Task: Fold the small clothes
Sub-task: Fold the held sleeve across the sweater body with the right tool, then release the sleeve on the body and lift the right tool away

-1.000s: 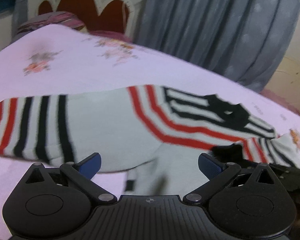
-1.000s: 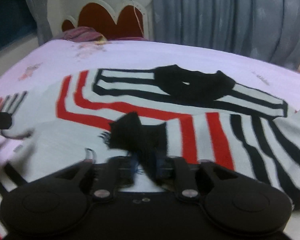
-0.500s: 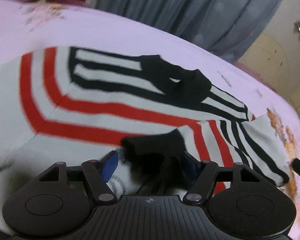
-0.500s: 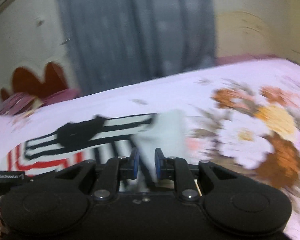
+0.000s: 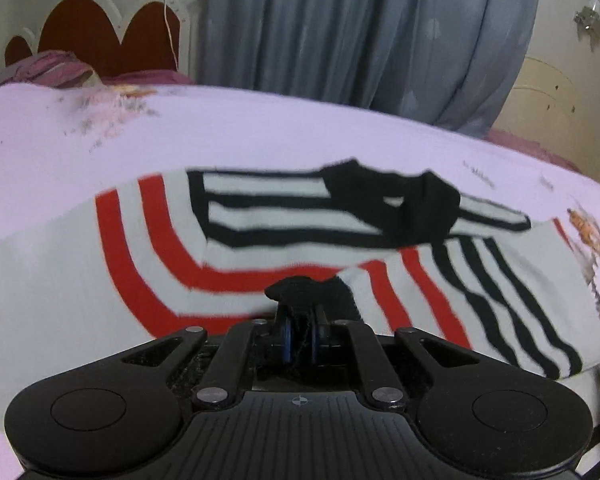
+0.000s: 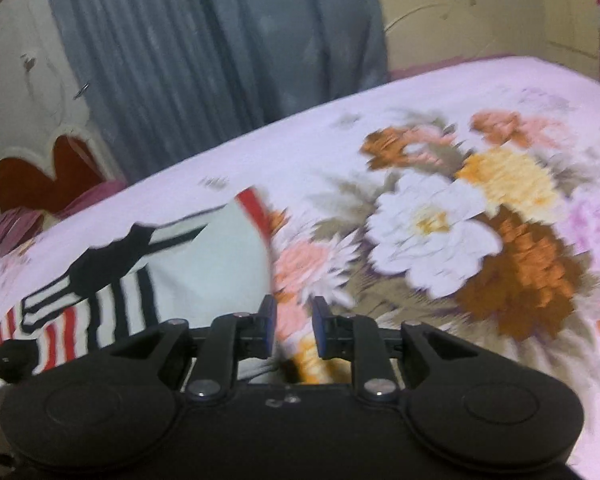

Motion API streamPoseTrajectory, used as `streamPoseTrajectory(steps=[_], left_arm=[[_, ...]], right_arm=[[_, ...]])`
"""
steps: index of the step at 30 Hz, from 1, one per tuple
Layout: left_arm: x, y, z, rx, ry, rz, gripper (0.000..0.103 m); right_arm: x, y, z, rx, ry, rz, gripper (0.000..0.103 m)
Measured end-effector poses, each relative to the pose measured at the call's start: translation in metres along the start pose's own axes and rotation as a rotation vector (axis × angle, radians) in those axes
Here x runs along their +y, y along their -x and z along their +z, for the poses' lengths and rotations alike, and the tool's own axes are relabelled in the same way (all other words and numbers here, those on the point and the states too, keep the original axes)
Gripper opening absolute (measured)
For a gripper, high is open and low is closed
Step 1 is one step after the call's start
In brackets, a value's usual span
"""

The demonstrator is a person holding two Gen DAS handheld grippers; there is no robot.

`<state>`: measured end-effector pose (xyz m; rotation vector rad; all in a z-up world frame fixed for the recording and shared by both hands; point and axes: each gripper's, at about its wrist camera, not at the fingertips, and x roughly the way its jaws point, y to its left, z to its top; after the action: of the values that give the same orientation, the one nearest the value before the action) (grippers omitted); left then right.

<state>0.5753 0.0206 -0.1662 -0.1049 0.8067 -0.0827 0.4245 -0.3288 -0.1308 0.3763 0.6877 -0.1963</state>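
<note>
Fingers of the left gripper (image 5: 299,334) pinch the sweater's (image 5: 260,256) black cuff (image 5: 312,294); the right gripper (image 6: 294,330) fingers, parting, stand empty beside the sweater on the bed (image 6: 500,92).

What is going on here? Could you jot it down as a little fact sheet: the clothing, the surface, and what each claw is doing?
garment: white knit sweater with red and black stripes, lying spread out
surface: pale pink bedsheet with flower print
left gripper: shut on the sweater's black cuff
right gripper: jaws opening, nothing between them, over the flower print beside the sweater
background: grey curtain
</note>
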Motion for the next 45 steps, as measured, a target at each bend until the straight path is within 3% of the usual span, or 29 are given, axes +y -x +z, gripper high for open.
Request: streamPoseTrajectory(steps=[2,3,4,5,6,8,10,14,15,16,17,19,21,23,24,25,27,29,31,33,34,36,37,39,40,41,42,44,45], left_arm=[[0.000,-0.001,-0.007,0.015,-0.007,0.018,0.013],[0.001,0.000,-0.007,0.006,-0.007,0.039,0.029],[0.002,0.004,-0.007,-0.005,-0.004,0.054,0.060],[0.006,0.006,-0.006,-0.030,0.007,0.068,0.075],[0.008,0.006,-0.004,-0.058,0.020,0.074,0.084],[0.013,0.004,-0.001,-0.056,0.039,0.063,0.082],[0.016,-0.008,0.004,-0.018,0.044,0.050,0.050],[0.008,-0.024,0.008,-0.001,0.026,0.049,0.033],[0.004,-0.025,0.010,-0.001,0.017,0.037,0.016],[0.001,-0.025,0.011,-0.005,0.016,0.017,0.008],[-0.002,-0.023,0.012,-0.021,0.014,0.008,0.008],[-0.009,-0.019,0.011,-0.066,-0.014,0.029,0.008],[-0.009,-0.028,0.009,-0.028,-0.006,0.042,0.008],[-0.009,-0.029,0.006,-0.044,-0.028,0.059,0.013],[-0.009,-0.026,0.007,-0.045,-0.039,0.074,0.021],[-0.008,-0.021,0.009,-0.052,-0.034,0.110,0.038],[-0.008,-0.002,0.011,-0.121,-0.021,0.161,0.048],[-0.024,0.007,0.018,-0.151,-0.040,0.106,0.048],[-0.061,0.001,0.023,-0.145,-0.108,0.000,0.050],[-0.094,-0.014,0.028,-0.097,-0.135,-0.098,0.059],[-0.107,-0.022,0.028,-0.088,-0.144,-0.125,0.066],[-0.123,-0.037,0.027,-0.071,-0.174,-0.119,0.070],[-0.123,-0.044,0.027,-0.047,-0.184,-0.092,0.070],[-0.106,-0.048,0.026,-0.033,-0.178,-0.006,0.070],[-0.090,-0.051,0.023,-0.017,-0.173,0.049,0.071],[-0.077,-0.051,0.020,-0.008,-0.144,0.039,0.074],[-0.062,-0.049,0.019,-0.006,-0.096,0.009,0.075],[-0.063,-0.039,0.021,-0.013,-0.105,0.045,0.075],[-0.067,-0.029,0.021,-0.055,-0.105,0.045,0.075]], right_arm=[[0.006,-0.008,-0.004,0.025,0.033,0.021,0.023],[0.008,-0.021,-0.007,0.091,0.058,0.019,0.022],[0.009,-0.031,-0.009,0.141,0.078,0.006,0.024],[0.008,-0.032,-0.008,0.135,0.084,0.012,0.025],[0.007,-0.031,-0.003,0.110,0.083,0.023,0.027],[0.005,-0.034,0.014,0.060,0.070,0.042,0.042],[0.006,-0.045,0.032,0.031,0.068,0.065,0.042],[0.014,-0.095,0.064,0.040,0.076,0.085,0.040],[0.017,-0.107,0.069,0.048,0.088,0.080,0.040],[0.018,-0.117,0.072,0.064,0.097,0.078,0.028],[0.020,-0.124,0.074,0.082,0.109,0.094,0.010],[0.026,-0.128,0.074,0.067,0.201,0.034,0.010],[0.013,-0.136,0.069,0.084,0.169,-0.010,0.010],[0.008,-0.139,0.065,0.083,0.157,-0.010,0.009],[0.011,-0.137,0.066,0.086,0.173,-0.018,0.012],[0.014,-0.134,0.068,0.088,0.180,-0.028,0.020],[0.018,-0.118,0.071,0.033,0.192,-0.046,0.025],[0.028,-0.104,0.070,0.004,0.225,0.009,0.025],[0.046,-0.103,0.062,0.030,0.287,0.072,0.028],[0.072,-0.108,0.048,0.079,0.358,0.181,0.037],[0.086,-0.110,0.040,0.102,0.404,0.221,0.047],[0.101,-0.113,0.028,0.111,0.489,0.252,0.046],[0.103,-0.116,0.025,0.114,0.511,0.234,0.042],[0.082,-0.124,0.033,0.100,0.456,0.119,0.022],[0.066,-0.126,0.041,0.095,0.390,0.077,0.021],[0.049,-0.126,0.048,0.098,0.332,0.051,0.020],[0.043,-0.126,0.050,0.112,0.320,0.060,0.020],[0.048,-0.122,0.050,0.130,0.362,0.054,0.023],[0.055,-0.115,0.049,0.124,0.365,0.047,0.027]])
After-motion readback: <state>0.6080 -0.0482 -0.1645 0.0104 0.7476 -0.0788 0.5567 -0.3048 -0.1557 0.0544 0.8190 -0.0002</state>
